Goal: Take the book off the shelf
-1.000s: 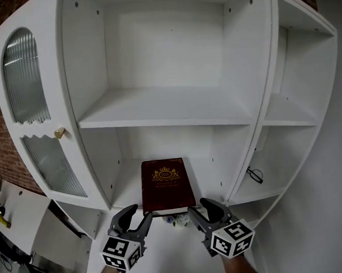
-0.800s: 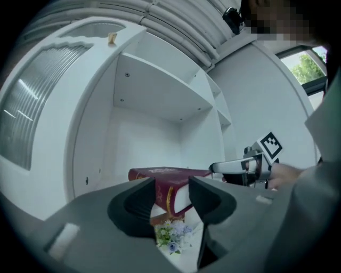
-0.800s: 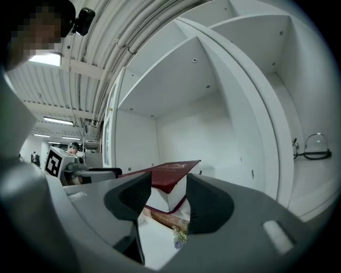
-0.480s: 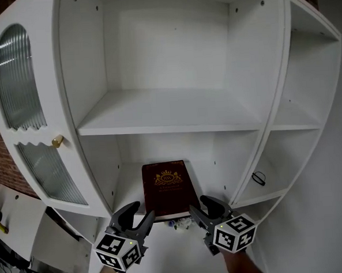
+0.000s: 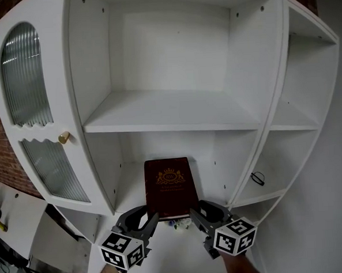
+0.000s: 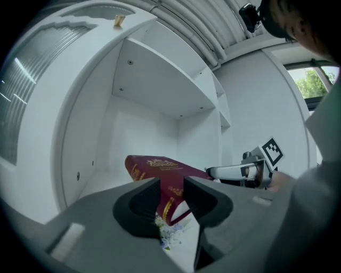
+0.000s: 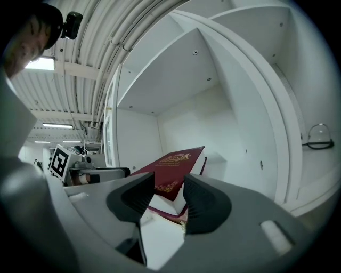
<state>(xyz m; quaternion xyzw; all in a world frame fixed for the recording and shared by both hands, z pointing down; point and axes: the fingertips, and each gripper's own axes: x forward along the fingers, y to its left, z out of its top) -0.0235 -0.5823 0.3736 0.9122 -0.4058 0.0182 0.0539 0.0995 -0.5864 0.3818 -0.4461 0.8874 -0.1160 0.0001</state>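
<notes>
Book (image 5: 169,185): dark red with a gilt crest, lying cover-up in the lower middle compartment, its near edge toward me.
Shelf (image 5: 127,179): the white board under the book, bare to its left and right.
Left gripper (image 5: 142,220): my jaws stand apart, and the book's near left corner shows in the gap, unpressed.
Right gripper (image 5: 203,213): my jaws have just been closing but remain apart, with the near right corner in the gap and no pad visibly on it.
Step in hand: seemingly, taking hold at both near corners.
Doing it well: I should slide each pair further over cover and pages, close both evenly, then draw the book level and straight toward me.
Caution: small flowers (image 5: 179,223) lie just beneath the near edge.
</notes>
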